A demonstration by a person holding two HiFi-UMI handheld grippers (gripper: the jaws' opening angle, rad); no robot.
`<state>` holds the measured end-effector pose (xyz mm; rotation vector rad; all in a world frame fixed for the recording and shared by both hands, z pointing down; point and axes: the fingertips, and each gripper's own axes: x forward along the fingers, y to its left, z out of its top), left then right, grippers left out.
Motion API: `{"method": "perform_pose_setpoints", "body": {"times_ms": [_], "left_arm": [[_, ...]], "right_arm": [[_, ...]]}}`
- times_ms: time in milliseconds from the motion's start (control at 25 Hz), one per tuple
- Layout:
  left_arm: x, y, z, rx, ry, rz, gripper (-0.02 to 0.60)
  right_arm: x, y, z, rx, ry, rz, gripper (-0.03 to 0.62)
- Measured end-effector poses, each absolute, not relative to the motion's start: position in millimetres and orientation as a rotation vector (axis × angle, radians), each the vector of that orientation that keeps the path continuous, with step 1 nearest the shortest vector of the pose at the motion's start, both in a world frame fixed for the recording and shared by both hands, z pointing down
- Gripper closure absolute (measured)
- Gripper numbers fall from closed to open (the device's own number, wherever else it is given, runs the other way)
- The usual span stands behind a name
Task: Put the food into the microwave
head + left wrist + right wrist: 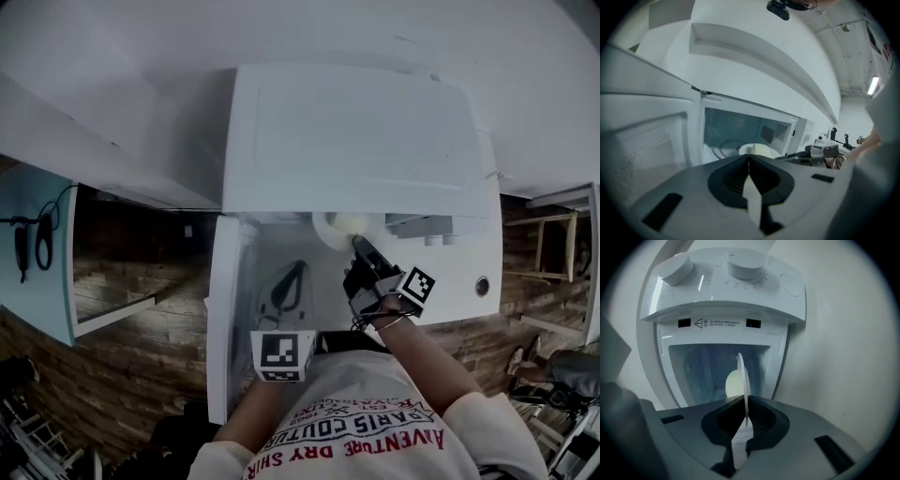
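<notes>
- Loading step in hand: door [230,319] of the microwave [356,141] stands swung open at the left, cavity exposed.
- Left tool [749,158]: jaws closed on each other, nothing between them. It hangs in front of the opening, near the door.
- Plate [742,380] with the food [732,384], a pale lump, is at the cavity mouth, over the turntable [726,149]. I can't tell whether it touches the glass.
- Right tool [743,404]: jaws clamped on the plate's near rim.
- Next, my read: push the plate in level, seat it centred on the turntable, release, back out, then shut the door with the free left tool.
- Knobs [745,263] sit on the panel right of the cavity.
- Surface under the microwave is hidden.
- Room: white wall behind, wood-plank floor [122,281] on both sides, wooden frame [553,253] far right.
</notes>
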<state>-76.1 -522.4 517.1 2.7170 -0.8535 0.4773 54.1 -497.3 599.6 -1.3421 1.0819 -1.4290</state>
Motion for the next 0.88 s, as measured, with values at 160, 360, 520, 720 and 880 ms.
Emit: {"method": "perform_pose_setpoints", "body": {"times_ms": [160, 360, 520, 720, 880], "left_arm": [[-78, -531, 523, 2.683, -0.891, 0.471, 0.575], [-78, -537, 532, 2.666, -0.907, 0.486, 0.575], [-72, -533, 535, 2.672, -0.878, 0.507, 0.575], [-76, -533, 540, 2.654, -0.883, 0.525, 0.575], [-79, -539, 544, 2.632, -0.913, 0.533, 0.575]], "right_arm": [[57, -513, 606, -1.35, 1.076, -1.418, 0.572], [60, -530, 610, -1.37, 1.064, -1.391, 0.572], [63, -543, 611, -1.394, 1.082, -1.383, 0.572], [62, -556, 613, -1.401, 1.092, -1.389, 0.568], [64, -567, 609, -1.398, 1.095, -1.38, 0.56]]}}
